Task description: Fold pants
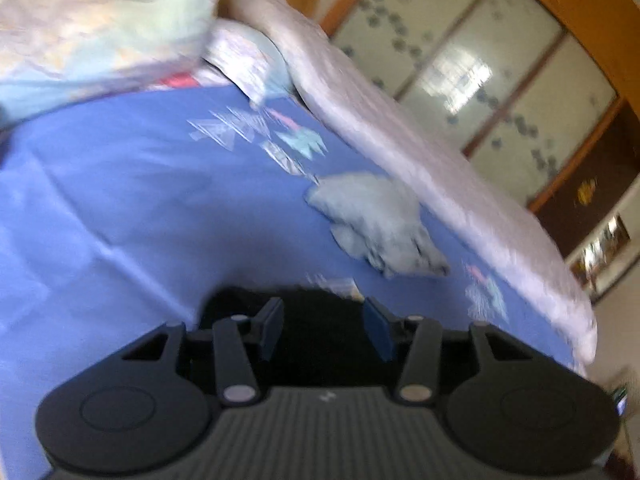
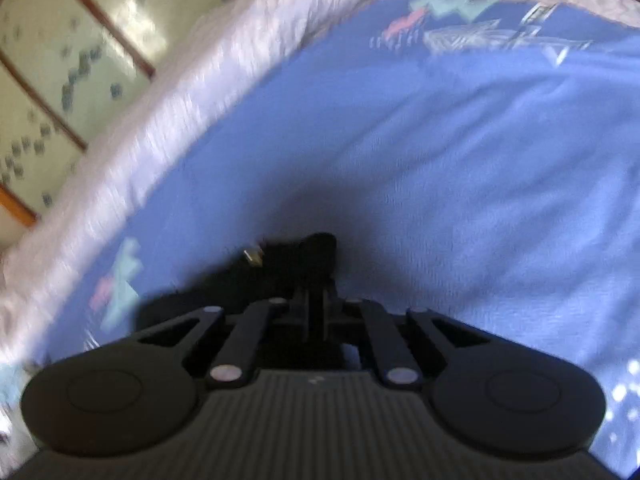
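The black pants (image 1: 320,320) lie on a blue bedsheet (image 1: 140,200), mostly hidden under my left gripper (image 1: 326,328), which is open with its fingers spread over the dark cloth. In the right wrist view the black pants (image 2: 296,264) bunch up right at my right gripper (image 2: 318,304), whose fingers are closed together on the fabric. Both views are motion-blurred.
A crumpled light grey-blue garment (image 1: 376,220) lies on the sheet ahead of the left gripper. A pale quilt (image 1: 400,132) runs along the bed's far edge, also in the right wrist view (image 2: 180,100). Pillows (image 1: 100,28) sit at the upper left. A wardrobe with sliding doors (image 1: 480,72) stands beyond.
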